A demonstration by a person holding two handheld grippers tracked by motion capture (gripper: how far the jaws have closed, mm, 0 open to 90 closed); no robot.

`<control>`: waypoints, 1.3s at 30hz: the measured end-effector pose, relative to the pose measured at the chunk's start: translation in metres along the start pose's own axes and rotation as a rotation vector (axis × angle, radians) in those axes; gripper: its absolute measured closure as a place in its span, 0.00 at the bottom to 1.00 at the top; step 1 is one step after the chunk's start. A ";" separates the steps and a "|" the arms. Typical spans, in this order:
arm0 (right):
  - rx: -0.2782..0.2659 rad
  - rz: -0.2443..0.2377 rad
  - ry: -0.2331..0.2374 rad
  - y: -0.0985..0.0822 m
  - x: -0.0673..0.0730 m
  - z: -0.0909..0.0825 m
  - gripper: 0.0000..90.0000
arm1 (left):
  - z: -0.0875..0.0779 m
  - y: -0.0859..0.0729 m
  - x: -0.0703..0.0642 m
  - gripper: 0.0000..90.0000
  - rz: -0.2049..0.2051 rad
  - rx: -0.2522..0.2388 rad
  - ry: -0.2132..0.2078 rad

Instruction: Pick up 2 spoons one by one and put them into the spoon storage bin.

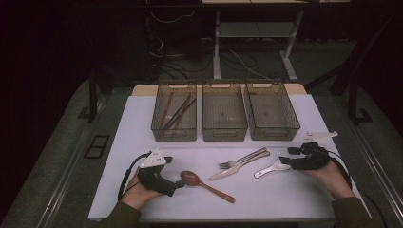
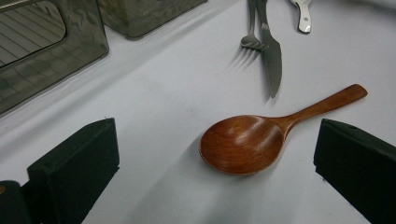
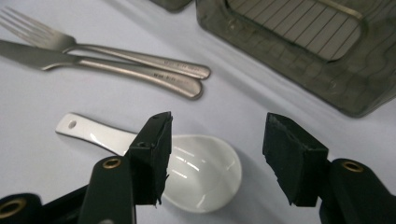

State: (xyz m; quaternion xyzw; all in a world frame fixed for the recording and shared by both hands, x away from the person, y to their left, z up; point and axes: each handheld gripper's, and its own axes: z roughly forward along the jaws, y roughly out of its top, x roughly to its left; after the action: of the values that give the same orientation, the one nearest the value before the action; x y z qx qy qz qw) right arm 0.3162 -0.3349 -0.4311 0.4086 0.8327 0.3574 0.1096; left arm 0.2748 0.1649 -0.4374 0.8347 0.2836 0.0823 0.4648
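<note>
A brown wooden spoon (image 1: 192,179) lies on the white table, handle pointing right and toward me. My left gripper (image 1: 177,184) sits just left of its bowl. In the left gripper view the jaws stand wide apart and open (image 2: 215,163), with the spoon bowl (image 2: 243,144) on the table between and ahead of them, untouched. A white ceramic spoon (image 1: 270,168) lies at the right. My right gripper (image 1: 288,157) hovers at its bowl end, open (image 3: 217,149), with the white bowl (image 3: 201,172) beneath the gap. A steel fork (image 1: 240,159) and knife (image 1: 237,168) lie side by side between the two spoons.
Three smoky clear bins stand in a row at the back: the left bin (image 1: 174,128) holds chopsticks, while the middle bin (image 1: 224,130) and right bin (image 1: 273,128) hold nothing I can see. The right bin's corner (image 3: 303,60) is close ahead of my right gripper.
</note>
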 end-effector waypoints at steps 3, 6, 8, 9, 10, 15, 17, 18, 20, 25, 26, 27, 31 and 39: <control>0.013 -0.003 0.006 -0.002 0.000 0.001 0.47 | 0.000 0.000 0.000 0.00 0.000 0.001 0.000; 0.027 -0.009 0.014 -0.003 0.000 0.003 0.48 | 0.000 0.000 0.000 0.00 -0.001 0.000 0.000; 0.043 -0.014 0.021 -0.004 0.000 0.004 0.49 | 0.000 0.000 0.000 0.00 -0.002 -0.001 0.001; 0.047 -0.011 0.023 -0.004 0.000 0.005 0.49 | 0.000 0.000 0.000 0.00 -0.002 -0.001 0.001; 0.054 -0.012 0.023 -0.005 0.000 0.006 0.50 | 0.000 0.000 0.000 0.00 -0.002 -0.001 0.001; 0.075 -0.013 0.041 -0.008 -0.001 0.009 0.54 | 0.000 0.000 0.000 0.00 -0.001 0.001 0.002; 0.083 -0.019 0.045 -0.009 -0.002 0.009 0.56 | -0.001 0.000 0.000 0.00 -0.001 0.000 0.002; 0.086 -0.017 0.049 -0.010 -0.002 0.009 0.57 | -0.001 0.000 0.000 0.00 -0.002 -0.001 0.001; 0.088 -0.029 0.056 -0.011 -0.002 0.008 0.62 | -0.001 0.000 0.000 0.00 -0.001 0.001 0.001; 0.097 -0.053 0.073 -0.013 -0.001 0.005 0.68 | -0.001 0.000 0.000 0.00 -0.001 0.001 0.001; 0.100 -0.048 0.078 -0.014 -0.001 0.004 0.69 | -0.001 0.000 0.000 0.00 -0.002 0.001 0.001; 0.102 -0.050 0.084 -0.014 -0.001 0.003 0.71 | -0.001 0.000 0.000 0.00 0.000 0.002 0.001; 0.100 -0.054 0.109 -0.018 -0.005 -0.001 0.77 | 0.000 0.000 -0.001 0.00 0.002 0.005 0.001; 0.083 -0.049 0.160 -0.024 -0.010 -0.007 0.88 | 0.000 0.000 -0.001 0.00 0.001 0.007 0.000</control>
State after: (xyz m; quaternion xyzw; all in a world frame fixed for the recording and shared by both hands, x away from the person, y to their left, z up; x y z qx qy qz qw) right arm 0.3049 -0.3559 -0.4433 0.3624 0.8627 0.3510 0.0345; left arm 0.2741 0.1647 -0.4372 0.8365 0.2834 0.0819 0.4618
